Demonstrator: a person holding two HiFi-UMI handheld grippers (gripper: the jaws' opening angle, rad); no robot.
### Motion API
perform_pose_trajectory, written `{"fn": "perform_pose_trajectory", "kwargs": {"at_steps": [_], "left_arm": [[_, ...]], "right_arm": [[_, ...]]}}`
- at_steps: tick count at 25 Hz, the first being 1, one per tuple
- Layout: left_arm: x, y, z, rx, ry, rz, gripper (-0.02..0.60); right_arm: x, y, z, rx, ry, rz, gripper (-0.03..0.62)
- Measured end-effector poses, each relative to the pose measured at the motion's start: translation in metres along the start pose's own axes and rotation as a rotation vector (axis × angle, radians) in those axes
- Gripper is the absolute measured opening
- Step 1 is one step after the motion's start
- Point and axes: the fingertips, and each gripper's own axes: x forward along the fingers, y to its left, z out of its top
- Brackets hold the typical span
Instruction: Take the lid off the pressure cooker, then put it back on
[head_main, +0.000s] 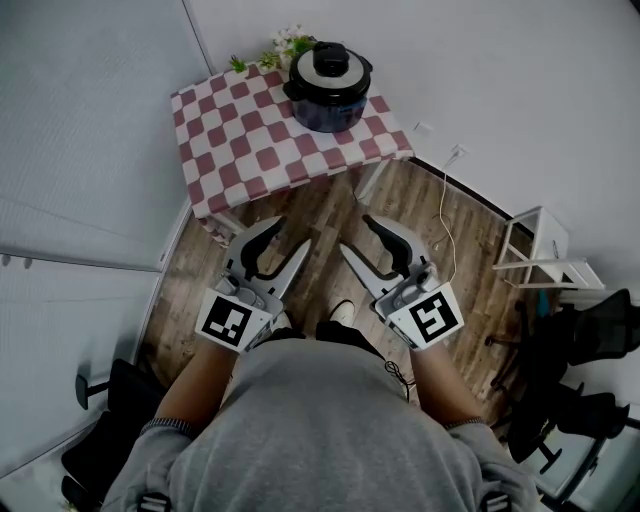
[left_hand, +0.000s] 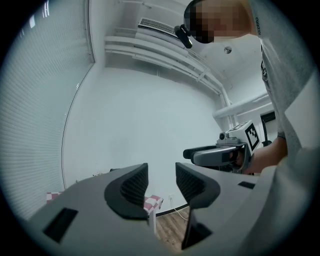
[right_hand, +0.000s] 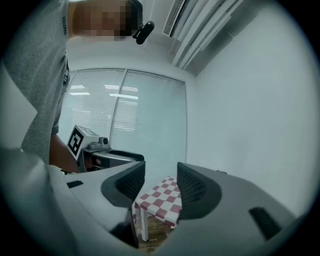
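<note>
A dark pressure cooker (head_main: 328, 88) stands on the far right part of a red-and-white checked table (head_main: 250, 150), its lid (head_main: 330, 62) sitting on top. Both grippers hover above the wooden floor on the near side of the table, well short of the cooker. My left gripper (head_main: 290, 236) is open with nothing between its jaws, as the left gripper view (left_hand: 161, 182) also shows. My right gripper (head_main: 357, 234) is open and empty too (right_hand: 161, 182), and a corner of the table (right_hand: 162, 197) shows beyond its jaws.
A small plant (head_main: 285, 45) stands behind the cooker. A white cable (head_main: 445, 215) runs over the floor to a wall socket. At the right are a white folding stool (head_main: 545, 255) and black chairs (head_main: 590, 340). Walls close in behind and left of the table.
</note>
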Motion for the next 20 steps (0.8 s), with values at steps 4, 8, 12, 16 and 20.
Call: {"fn": "perform_pose_trajectory", "kwargs": {"at_steps": [4, 8, 12, 16, 20], "left_arm": [[0.003, -0.004, -0.002, -0.005, 0.006, -0.024, 0.278], [0.007, -0.007, -0.004, 0.008, 0.017, -0.019, 0.327], [0.014, -0.011, -0.006, 0.009, 0.021, -0.009, 0.333], [0.025, -0.017, -0.011, 0.005, 0.029, -0.001, 0.333], [0.041, -0.028, -0.014, 0.007, 0.035, 0.015, 0.331]], "right_arm": [[0.002, 0.0, -0.001, 0.01, 0.004, 0.022, 0.328], [-0.002, -0.004, -0.008, 0.02, 0.025, 0.04, 0.394], [-0.01, -0.015, -0.012, 0.028, 0.025, 0.036, 0.407], [-0.017, -0.029, -0.016, 0.027, 0.029, 0.038, 0.407], [-0.027, -0.044, -0.019, 0.021, 0.025, 0.053, 0.407]]}}
